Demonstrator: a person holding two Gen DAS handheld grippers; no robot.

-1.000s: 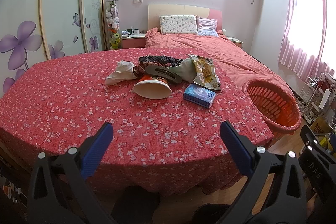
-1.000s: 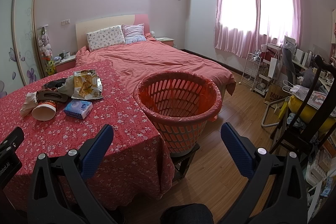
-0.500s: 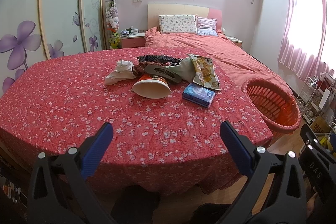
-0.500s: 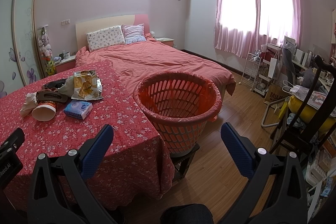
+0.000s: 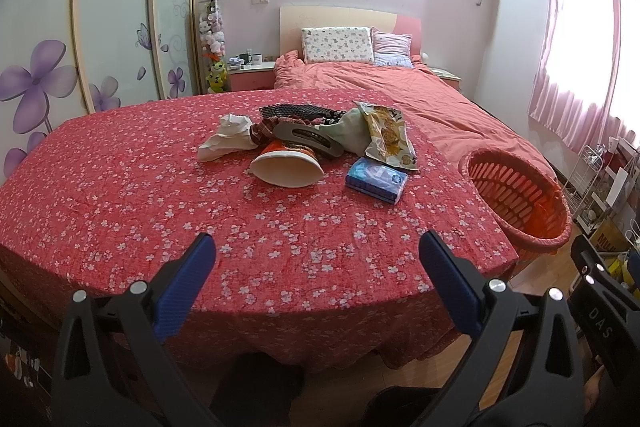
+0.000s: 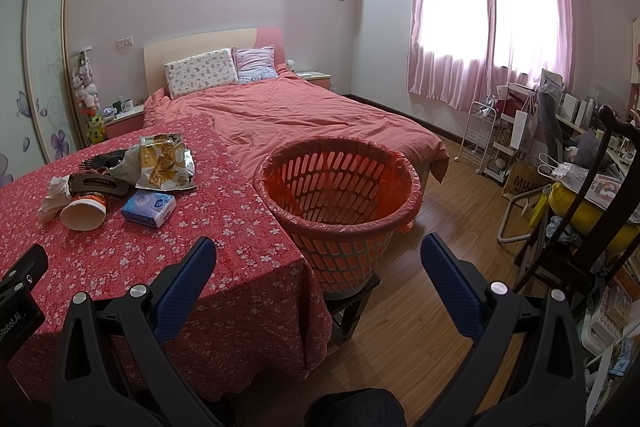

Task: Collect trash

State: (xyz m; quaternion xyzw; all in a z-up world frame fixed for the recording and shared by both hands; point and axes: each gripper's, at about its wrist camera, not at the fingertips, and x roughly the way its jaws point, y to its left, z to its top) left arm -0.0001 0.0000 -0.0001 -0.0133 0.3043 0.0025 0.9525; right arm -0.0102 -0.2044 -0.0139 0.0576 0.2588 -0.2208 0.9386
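A heap of trash lies on the table with the red flowered cloth [image 5: 120, 187]: a tipped paper cup [image 5: 286, 167], a crumpled white tissue [image 5: 226, 137], a yellow snack bag [image 5: 386, 133], a blue tissue pack [image 5: 376, 179] and a black hair clip [image 5: 308, 139]. An orange slotted basket [image 6: 340, 195] with a bag liner stands on a low stool at the table's right end. My left gripper [image 5: 316, 255] hovers open over the table's near edge, well short of the heap. My right gripper [image 6: 318, 255] is open, empty, in front of the basket.
A bed [image 6: 304, 115] with a pink duvet lies behind the table and basket. Wardrobe doors [image 5: 112, 19] with purple flowers line the left wall. A white wire rack [image 6: 486, 143], a chair [image 6: 592, 211] and clutter crowd the right side. Wooden floor [image 6: 420, 287] is open beside the basket.
The left wrist view has crept slightly forward and up toward the heap. The right wrist view is almost unchanged. Both grippers stay open.
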